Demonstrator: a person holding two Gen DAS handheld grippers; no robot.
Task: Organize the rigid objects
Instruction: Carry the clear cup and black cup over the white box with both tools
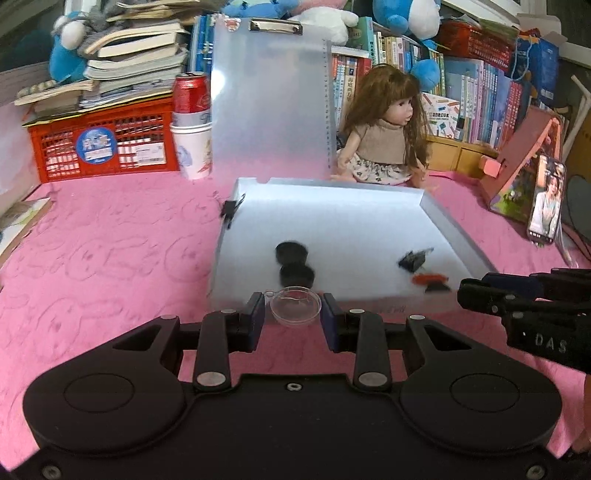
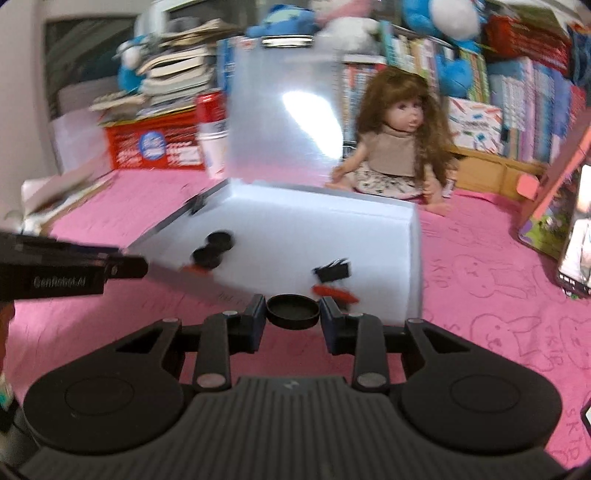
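With the left claw (image 1: 294,317) gripping a clear dish (image 1: 294,305) and the right claw (image 2: 293,316) a black lid (image 2: 292,311), set both gently in the open box (image 1: 369,229).

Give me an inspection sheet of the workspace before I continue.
Surface: pink cloth.
Job's things: white tray holding two black caps, a binder clip and an orange-black piece.
Clutter: doll, red crate, can, phone.
Tongs: left tongs around a clear dish; right tongs around a black cap.
Cables: nothing seen.
Surroundings: books, plush toys.
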